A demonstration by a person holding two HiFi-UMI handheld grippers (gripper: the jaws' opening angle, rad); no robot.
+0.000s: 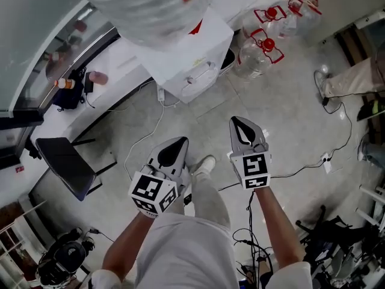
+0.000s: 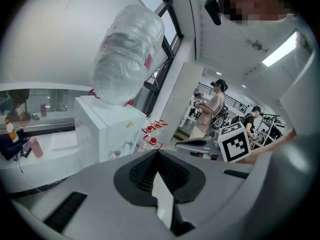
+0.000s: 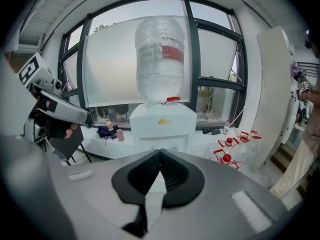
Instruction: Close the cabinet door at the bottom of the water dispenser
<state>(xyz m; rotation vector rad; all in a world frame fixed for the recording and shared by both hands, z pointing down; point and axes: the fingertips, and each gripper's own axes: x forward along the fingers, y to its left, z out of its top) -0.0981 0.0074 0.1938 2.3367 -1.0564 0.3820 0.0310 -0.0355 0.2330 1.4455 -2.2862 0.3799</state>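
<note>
Clear water jugs (image 1: pixel 264 44) with red handles are seen on the floor (image 1: pixel 289 110) beyond the right tongs (image 1: pixel 236 121). A black chair (image 1: pixel 65 161) is placed left of the left tongs (image 1: pixel 184 141), a pink bottle (image 1: pixel 98 77) beyond it.

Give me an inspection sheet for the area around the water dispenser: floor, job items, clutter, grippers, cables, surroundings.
Surface: grey floor.
Job's things: white water dispenser with a big bottle on top; its cabinet door cannot be seen.
Clutter: clear jugs with red caps beside the dispenser; black chair.
Grippers: left gripper and right gripper both shut, holding nothing, apart from the dispenser.
Cables: white cable near the dispenser; black cable across the floor.
Surroundings: window behind; another person standing.
</note>
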